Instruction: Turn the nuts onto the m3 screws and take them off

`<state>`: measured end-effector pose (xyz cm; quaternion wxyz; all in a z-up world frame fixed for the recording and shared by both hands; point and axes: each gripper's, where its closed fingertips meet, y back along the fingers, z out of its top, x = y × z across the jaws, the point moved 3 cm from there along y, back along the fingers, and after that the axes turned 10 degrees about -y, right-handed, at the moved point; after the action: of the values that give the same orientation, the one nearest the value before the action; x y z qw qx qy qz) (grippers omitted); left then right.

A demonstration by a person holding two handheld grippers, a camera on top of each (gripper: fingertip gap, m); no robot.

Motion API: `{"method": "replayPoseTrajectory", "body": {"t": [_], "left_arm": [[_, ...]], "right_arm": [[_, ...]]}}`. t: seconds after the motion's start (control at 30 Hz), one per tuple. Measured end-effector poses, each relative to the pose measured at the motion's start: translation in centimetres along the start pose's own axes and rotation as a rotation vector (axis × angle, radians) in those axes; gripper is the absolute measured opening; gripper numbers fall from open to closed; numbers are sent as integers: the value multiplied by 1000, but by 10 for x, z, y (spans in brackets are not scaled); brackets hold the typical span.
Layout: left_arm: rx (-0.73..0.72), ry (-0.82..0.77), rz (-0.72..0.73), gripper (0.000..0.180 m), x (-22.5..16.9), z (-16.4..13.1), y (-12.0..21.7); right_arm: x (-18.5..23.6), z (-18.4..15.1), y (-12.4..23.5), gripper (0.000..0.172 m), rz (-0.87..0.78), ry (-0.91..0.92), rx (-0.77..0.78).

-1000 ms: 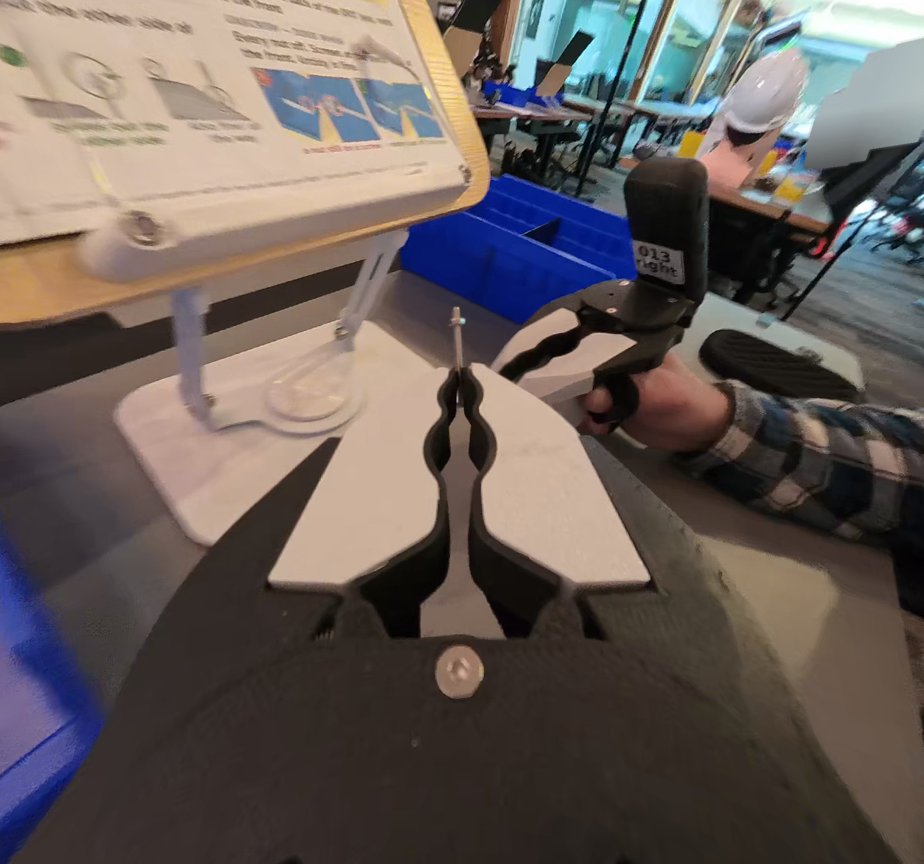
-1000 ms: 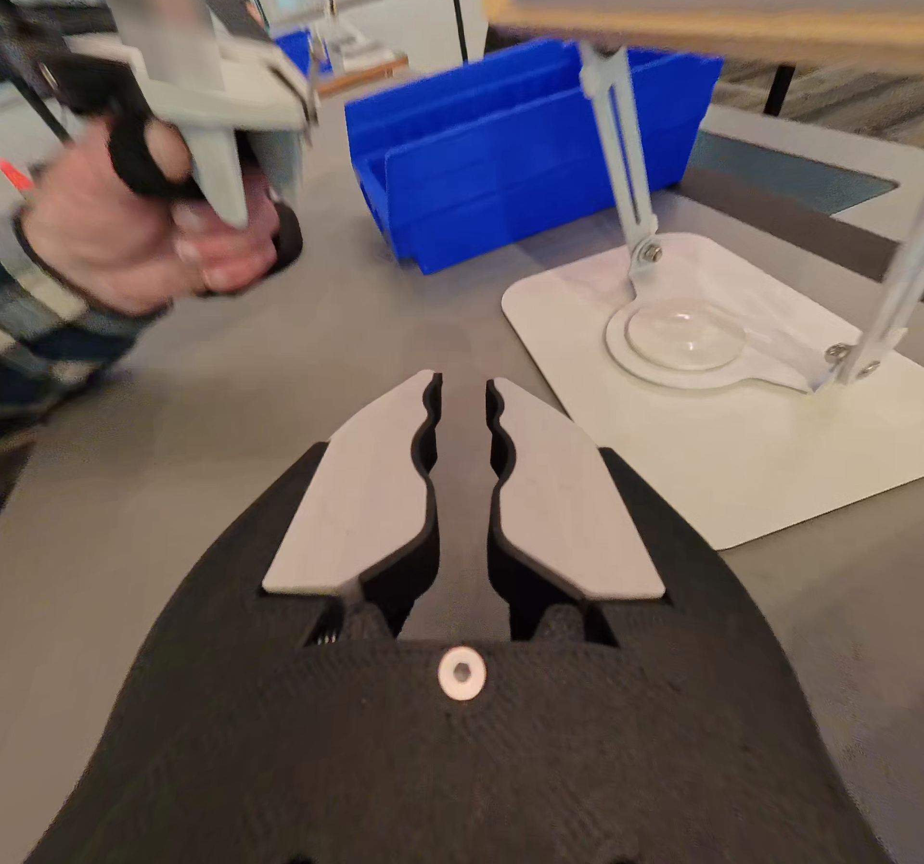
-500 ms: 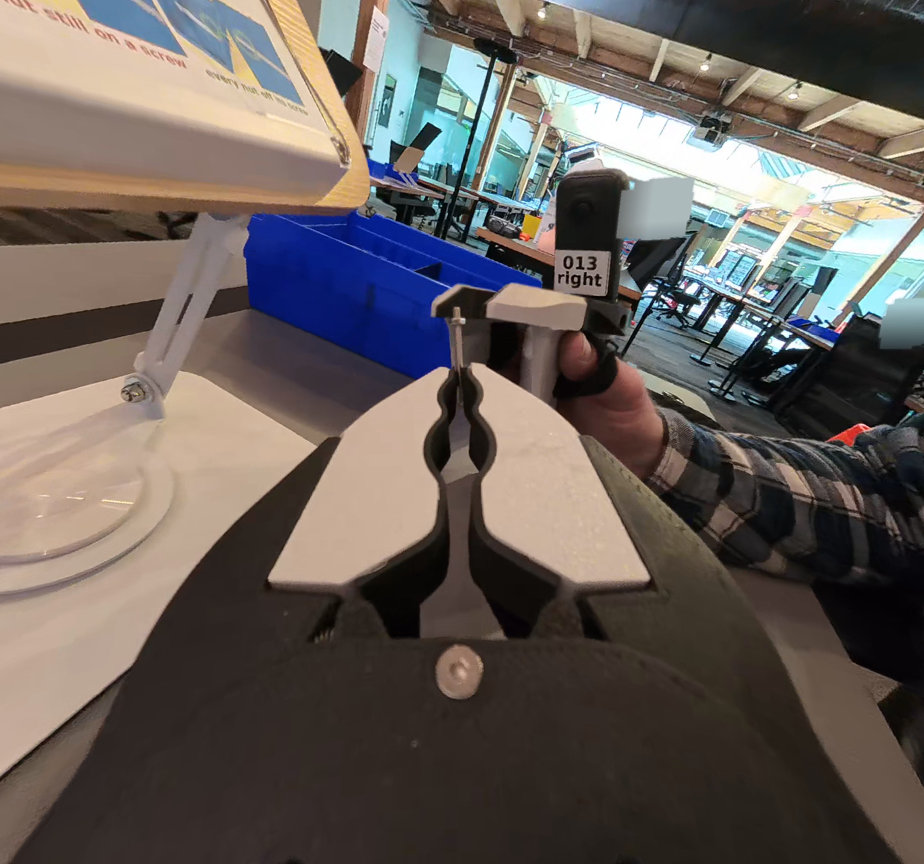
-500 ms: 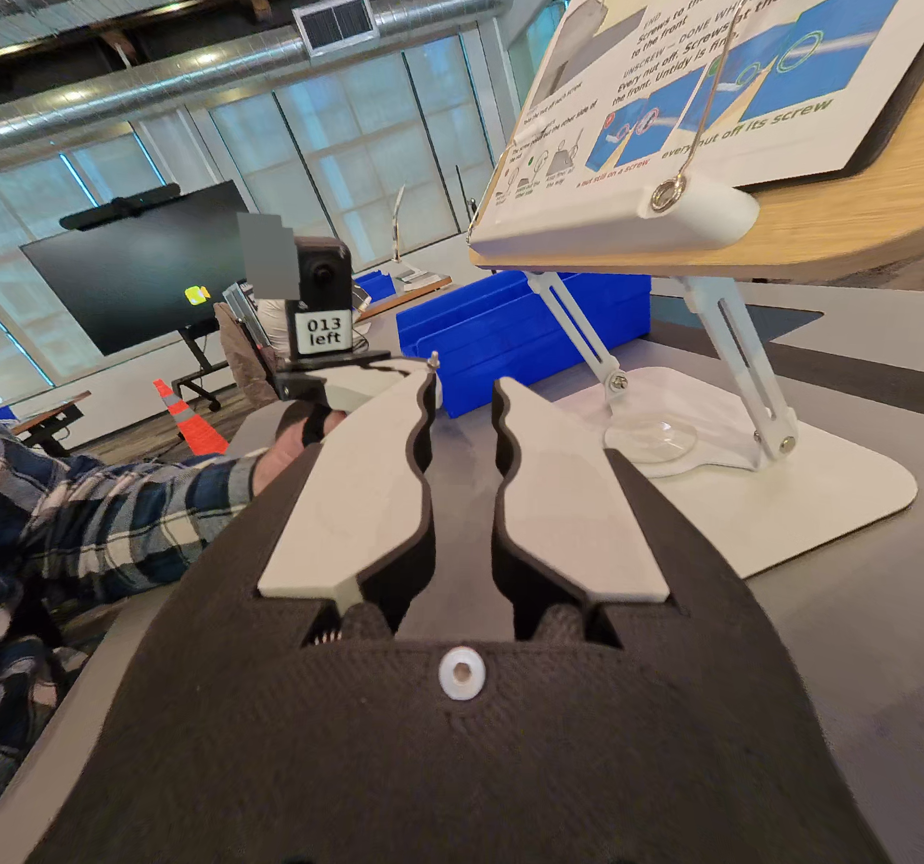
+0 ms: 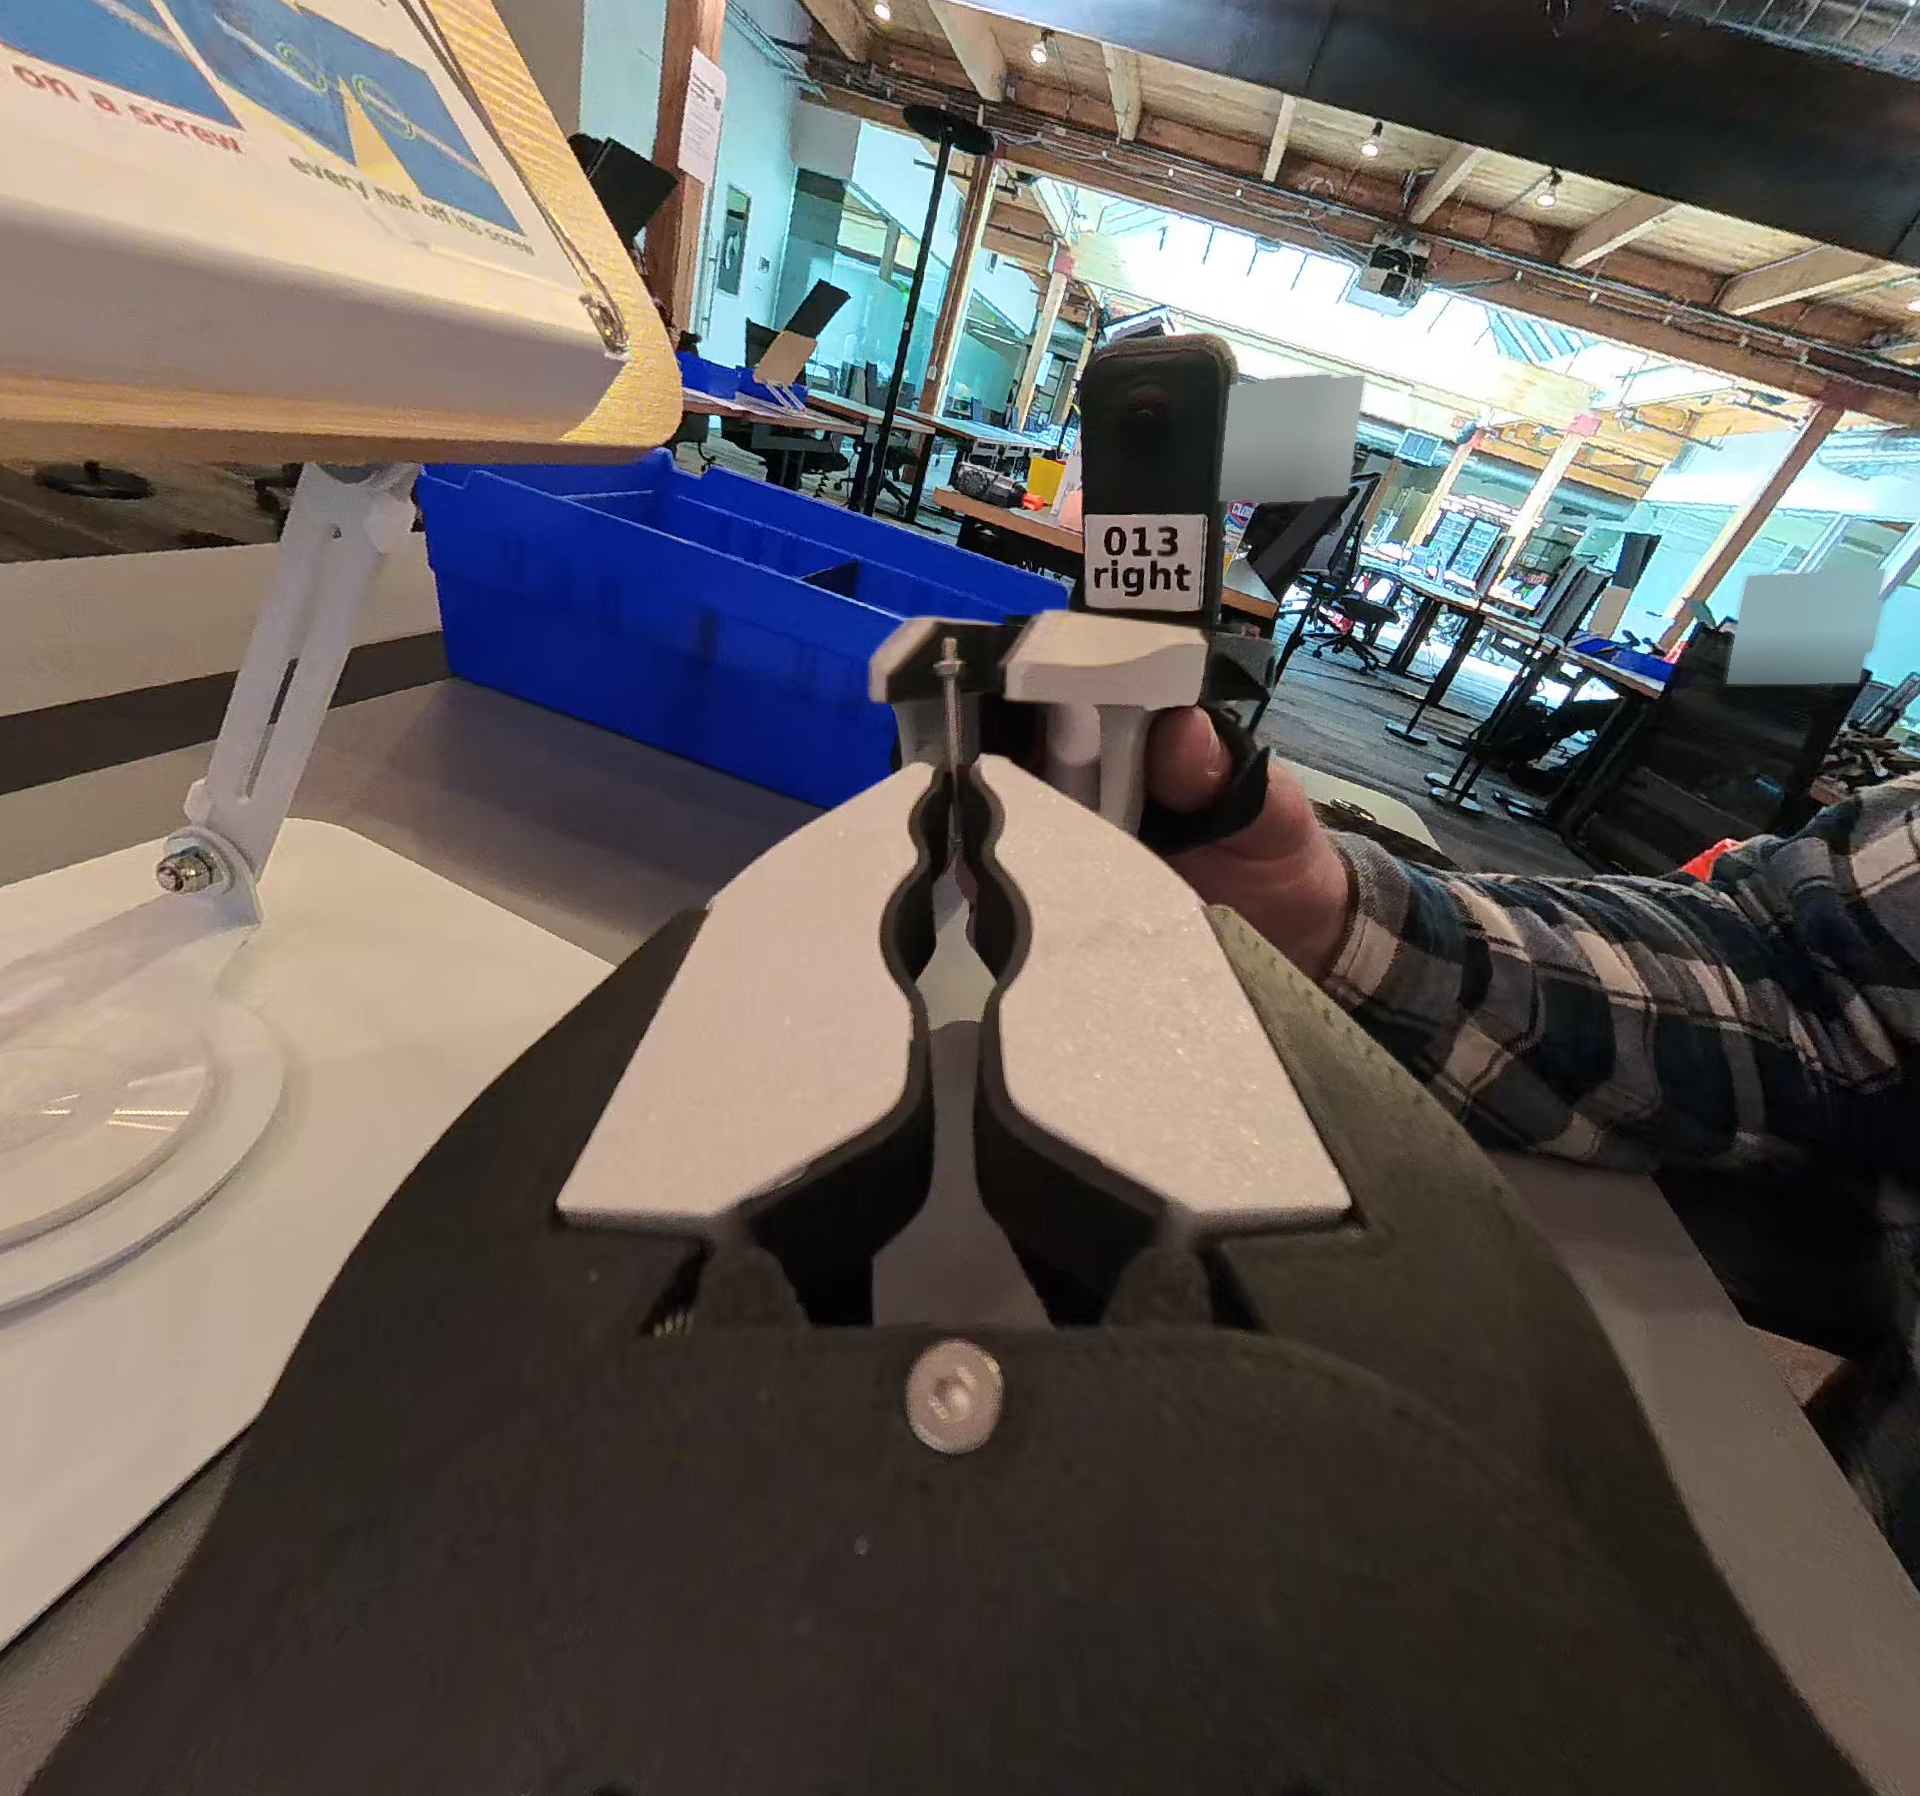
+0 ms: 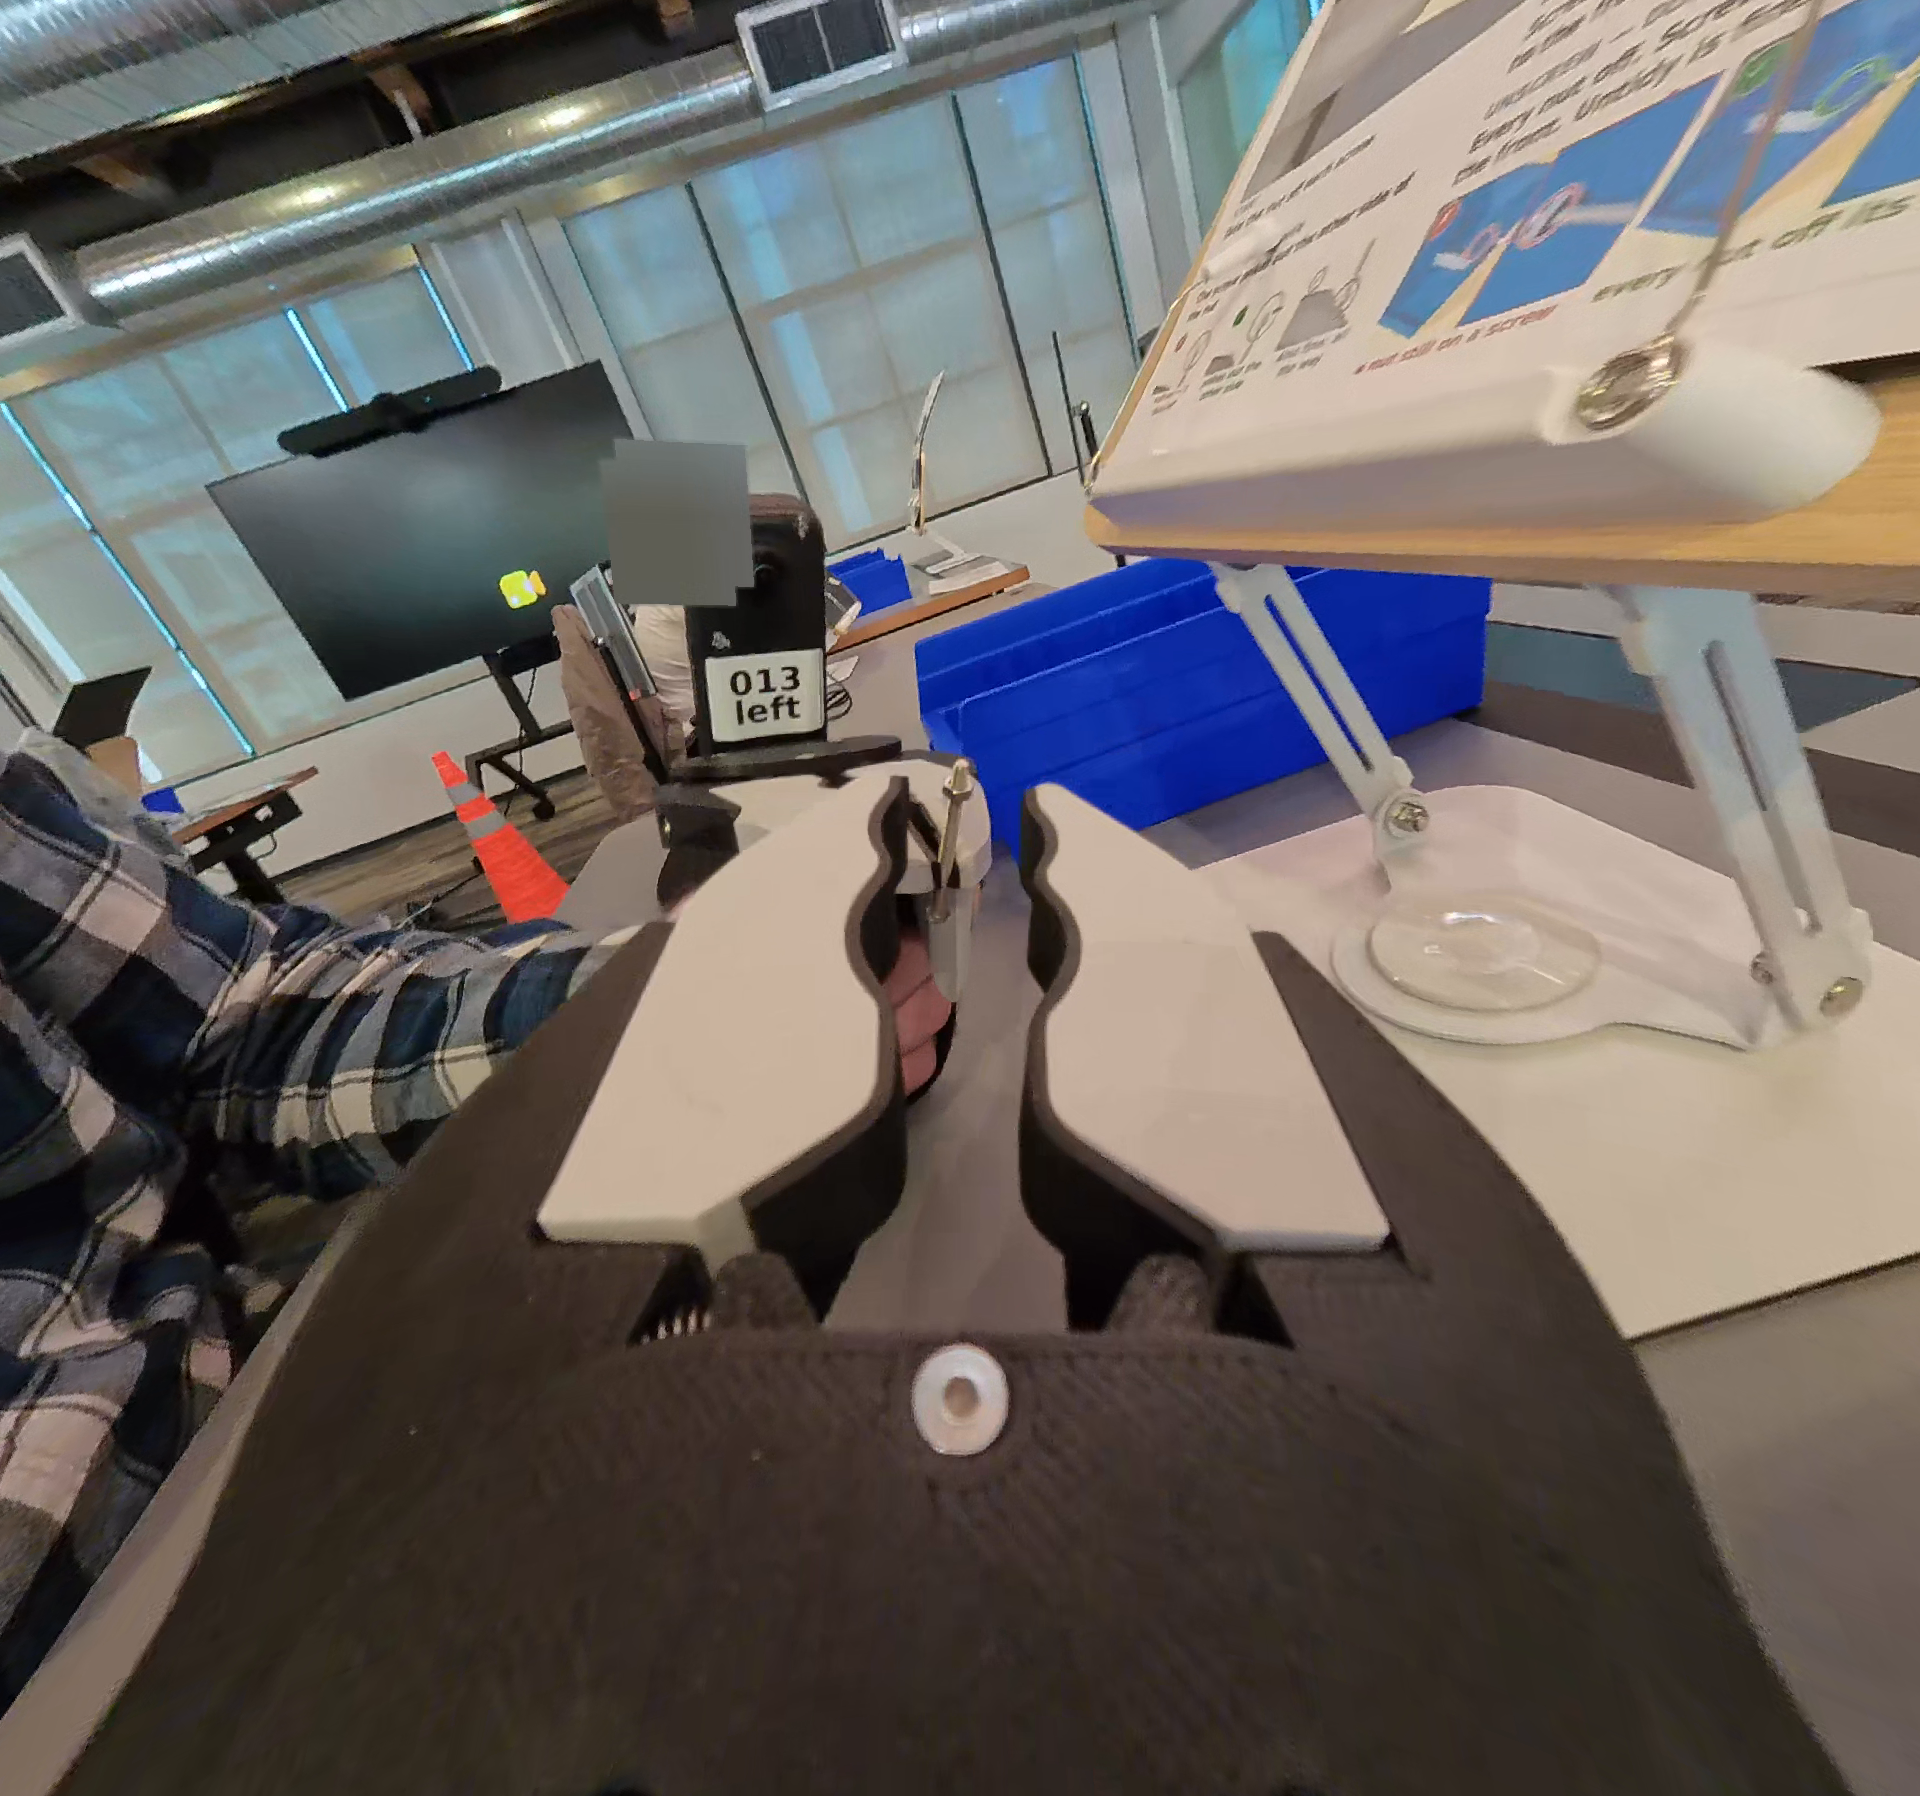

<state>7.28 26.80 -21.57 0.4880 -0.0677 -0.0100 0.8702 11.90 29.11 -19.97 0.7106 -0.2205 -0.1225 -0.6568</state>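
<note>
Between left tool tips: thin threaded metal screw, nut near top.

Open-plan workshop: desks, exposed ducts

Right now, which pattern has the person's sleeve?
The sleeve is plaid: dark blue and white. Left wrist view shows it best.

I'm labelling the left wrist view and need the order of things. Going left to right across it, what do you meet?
Tilted instruction board → white stand arm → blue bin → thin screw clamped in the left gripper → right gripper → hand → plaid sleeve.
</note>
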Motion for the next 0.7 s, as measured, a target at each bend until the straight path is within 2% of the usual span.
{"method": "replayPoseTrajectory", "body": {"t": [0.1,0.17,0.37,0.5,0.6,0.7], "left_arm": [[-1,-4,-13,1,-3,0,-2],[3,-15,-13,1,-5,-1,-3],[1,-10,-50,3,-6,0,-2],[119,-45,-83,27,-11,-11,-5],[130,-63,-86,23,-13,-11,-6],[144,-55,-100,10,-13,-13,-6]], "right_arm": [[3,-4,-4,15,13,-5,21],[3,-6,-4,5,17,-12,24],[5,-6,-5,3,10,-4,59],[6,-6,-4,3,6,24,96],[8,-8,-4,3,6,58,145],[11,-12,-5,3,11,94,196]]}}
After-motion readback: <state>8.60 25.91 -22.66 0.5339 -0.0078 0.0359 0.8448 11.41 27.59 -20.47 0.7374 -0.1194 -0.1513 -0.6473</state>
